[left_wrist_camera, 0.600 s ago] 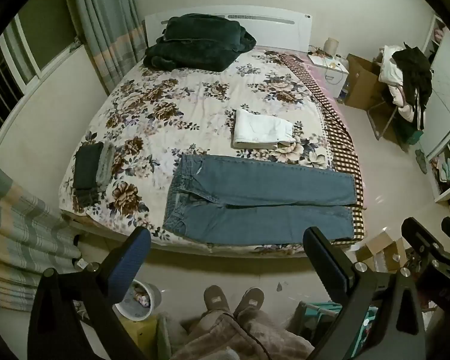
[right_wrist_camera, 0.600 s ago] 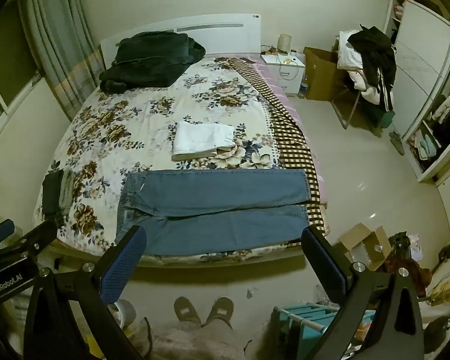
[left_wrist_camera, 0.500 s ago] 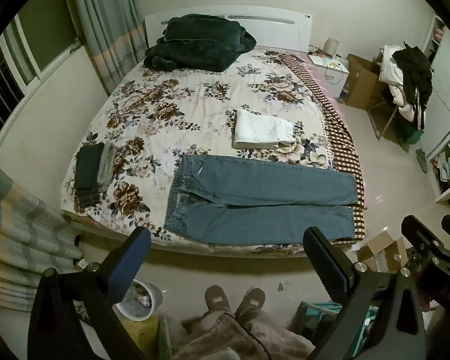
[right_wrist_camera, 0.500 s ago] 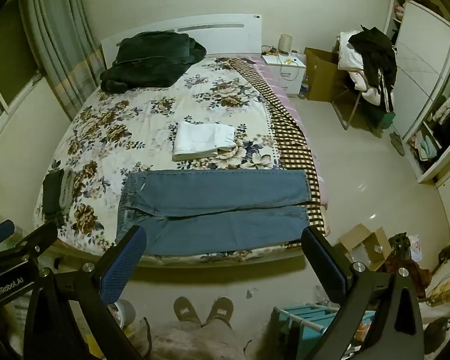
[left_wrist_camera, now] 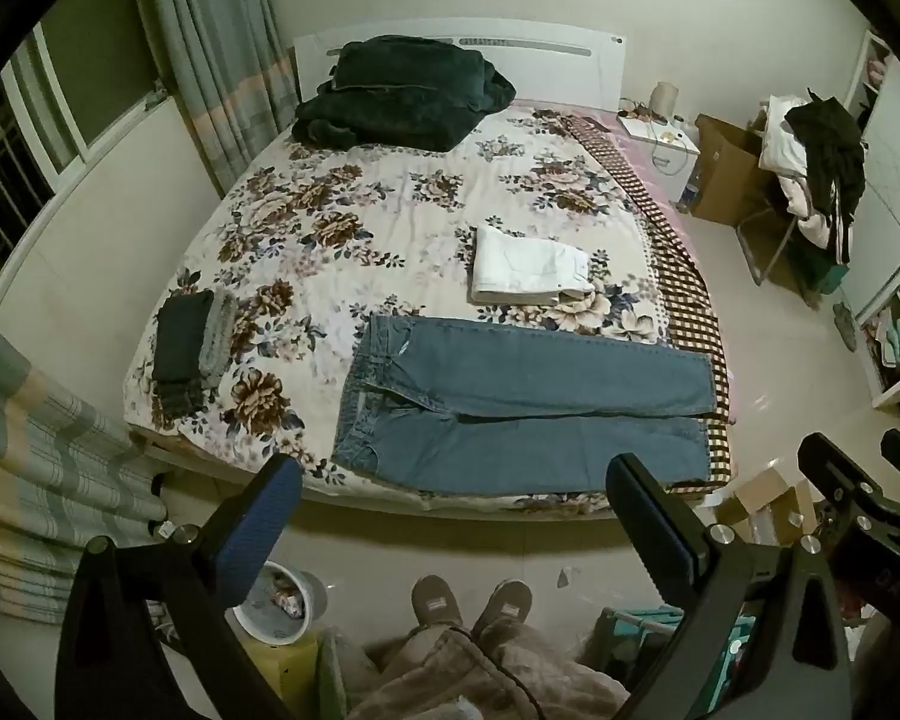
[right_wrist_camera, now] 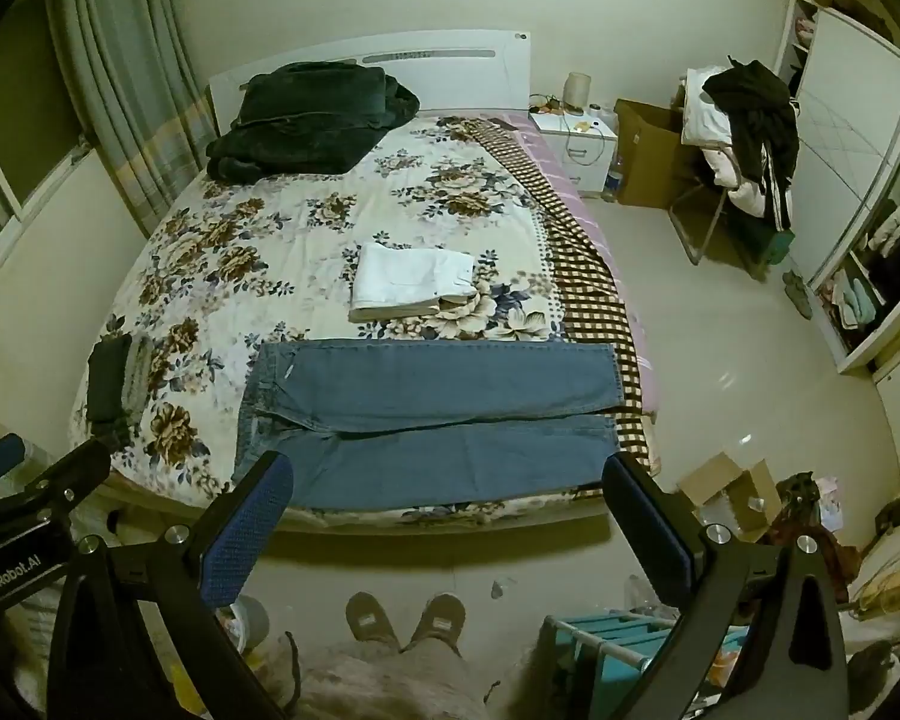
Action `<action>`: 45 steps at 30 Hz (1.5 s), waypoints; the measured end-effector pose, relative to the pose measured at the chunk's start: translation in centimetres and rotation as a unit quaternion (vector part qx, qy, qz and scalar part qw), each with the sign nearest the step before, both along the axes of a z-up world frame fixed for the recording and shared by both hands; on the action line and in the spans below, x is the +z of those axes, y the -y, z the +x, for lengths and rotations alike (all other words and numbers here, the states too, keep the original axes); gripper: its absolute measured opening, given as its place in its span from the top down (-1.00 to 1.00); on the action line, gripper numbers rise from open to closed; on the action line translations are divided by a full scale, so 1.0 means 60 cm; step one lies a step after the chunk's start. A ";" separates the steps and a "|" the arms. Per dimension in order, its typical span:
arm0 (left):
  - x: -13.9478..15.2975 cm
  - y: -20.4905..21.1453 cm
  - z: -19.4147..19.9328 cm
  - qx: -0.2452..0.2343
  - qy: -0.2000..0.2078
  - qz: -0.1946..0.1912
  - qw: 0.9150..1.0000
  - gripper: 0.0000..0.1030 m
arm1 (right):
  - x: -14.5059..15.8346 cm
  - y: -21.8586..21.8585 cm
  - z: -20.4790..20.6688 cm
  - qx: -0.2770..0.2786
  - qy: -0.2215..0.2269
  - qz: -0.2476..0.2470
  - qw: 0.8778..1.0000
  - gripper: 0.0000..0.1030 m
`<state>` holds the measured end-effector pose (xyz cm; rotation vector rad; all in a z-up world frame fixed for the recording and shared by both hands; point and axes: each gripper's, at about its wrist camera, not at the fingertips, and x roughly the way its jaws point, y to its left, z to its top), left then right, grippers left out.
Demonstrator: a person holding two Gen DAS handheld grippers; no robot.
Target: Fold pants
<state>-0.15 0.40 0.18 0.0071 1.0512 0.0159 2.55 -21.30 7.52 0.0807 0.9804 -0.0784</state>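
Observation:
Blue jeans lie flat along the near edge of the floral bed, waist to the left, both legs stretched right; they also show in the right wrist view. My left gripper is open and empty, held in the air well short of the bed. My right gripper is also open and empty, held back from the bed edge. Each gripper shows at the edge of the other's view.
Folded white pants lie behind the jeans. A dark folded stack sits at the bed's left edge, a dark blanket at the headboard. A bin, a rack and my slippers are on the floor.

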 end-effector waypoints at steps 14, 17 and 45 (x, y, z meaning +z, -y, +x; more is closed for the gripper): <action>0.013 0.005 -0.001 0.001 0.000 -0.003 1.000 -1.00 | 0.007 -0.019 -0.007 0.003 -0.001 -0.004 1.000 -1.00; 0.012 0.005 -0.002 0.000 0.001 -0.003 1.000 -1.00 | -0.008 -0.009 -0.031 0.007 -0.001 -0.005 1.000 -1.00; 0.017 0.001 -0.001 0.000 0.003 -0.006 1.000 -1.00 | -0.006 -0.016 -0.033 0.009 -0.002 -0.009 1.000 -1.00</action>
